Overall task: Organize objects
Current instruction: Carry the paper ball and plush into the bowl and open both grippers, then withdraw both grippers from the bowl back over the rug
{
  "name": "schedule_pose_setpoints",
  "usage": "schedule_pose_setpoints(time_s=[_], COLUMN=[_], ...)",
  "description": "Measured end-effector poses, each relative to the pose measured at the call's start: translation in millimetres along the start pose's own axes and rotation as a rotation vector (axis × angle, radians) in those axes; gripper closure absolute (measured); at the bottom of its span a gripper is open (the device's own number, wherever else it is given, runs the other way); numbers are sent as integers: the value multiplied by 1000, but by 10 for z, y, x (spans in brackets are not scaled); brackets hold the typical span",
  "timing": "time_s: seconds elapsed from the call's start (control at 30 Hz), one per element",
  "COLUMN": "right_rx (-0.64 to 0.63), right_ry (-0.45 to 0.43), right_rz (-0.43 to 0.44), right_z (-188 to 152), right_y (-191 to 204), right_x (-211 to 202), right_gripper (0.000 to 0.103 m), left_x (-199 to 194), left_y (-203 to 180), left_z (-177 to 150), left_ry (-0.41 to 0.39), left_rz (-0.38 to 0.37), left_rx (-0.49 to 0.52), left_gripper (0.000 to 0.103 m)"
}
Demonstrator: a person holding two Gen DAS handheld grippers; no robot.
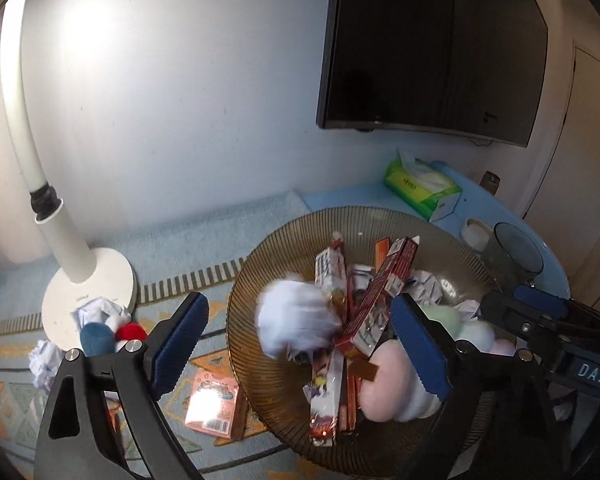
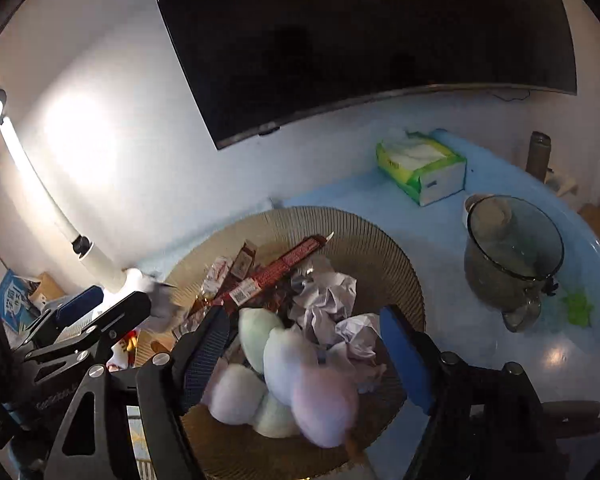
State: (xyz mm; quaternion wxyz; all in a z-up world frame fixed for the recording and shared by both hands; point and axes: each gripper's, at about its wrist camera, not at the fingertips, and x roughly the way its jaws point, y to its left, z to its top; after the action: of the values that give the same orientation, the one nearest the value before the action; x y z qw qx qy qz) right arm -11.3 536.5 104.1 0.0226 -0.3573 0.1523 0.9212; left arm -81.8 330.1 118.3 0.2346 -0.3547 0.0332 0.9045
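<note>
A room in a home is shown. A large dark television (image 1: 432,48) is mounted on the white wall above a light blue desk (image 2: 440,240). On the desk a green tissue box (image 2: 422,166) is seen at the far side, a white desk lamp (image 1: 88,280) at the left, and a patterned cloth (image 1: 16,400) is spread near it. A door (image 1: 580,152) is seen at the far right.

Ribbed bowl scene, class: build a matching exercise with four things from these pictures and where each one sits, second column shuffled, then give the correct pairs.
Things:
1. Green tissue box
2. Pink box
3. Pastel balls
4. Lamp base

Places:
A. Inside the ribbed bowl
B. On the patterned rug, beside the bowl
C. On the blue surface below the dark screen
D. On the rug, by crumpled paper

Pairs: 1-C, 2-B, 3-A, 4-D
</note>
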Motion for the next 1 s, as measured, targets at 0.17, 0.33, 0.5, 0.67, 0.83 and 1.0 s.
schedule_pose_setpoints(time_s=[0.17, 0.33, 0.5, 0.67, 0.83, 1.0], right_rx=[17, -109, -425, -454, -504, -540], right_ry=[-31, -53, 57, 158, 197, 210], right_rz=[53, 126, 155, 208, 143, 100], right_z=[-249, -851, -1603, -1938, -2077, -2101], right_y=[-85, 314, 1056, 1354, 1457, 1535], right_x=[-306, -693, -544, -104, 65, 144], right_gripper=[26, 23, 17, 17, 17, 17], left_x=[-372, -1053, -1361, -1360, -1417, -1394], left_y=[234, 503, 978, 1411, 1817, 1994], left_z=[-242, -774, -1494, -1914, -2039, -2089], left_ry=[-10, -78, -63, -5, -2, 7], left_rz=[-58, -10, 199, 450, 387, 306], left_rx=[-70, -76, -156, -95, -259, -359], left_gripper=[11, 11, 8, 8, 8, 8])
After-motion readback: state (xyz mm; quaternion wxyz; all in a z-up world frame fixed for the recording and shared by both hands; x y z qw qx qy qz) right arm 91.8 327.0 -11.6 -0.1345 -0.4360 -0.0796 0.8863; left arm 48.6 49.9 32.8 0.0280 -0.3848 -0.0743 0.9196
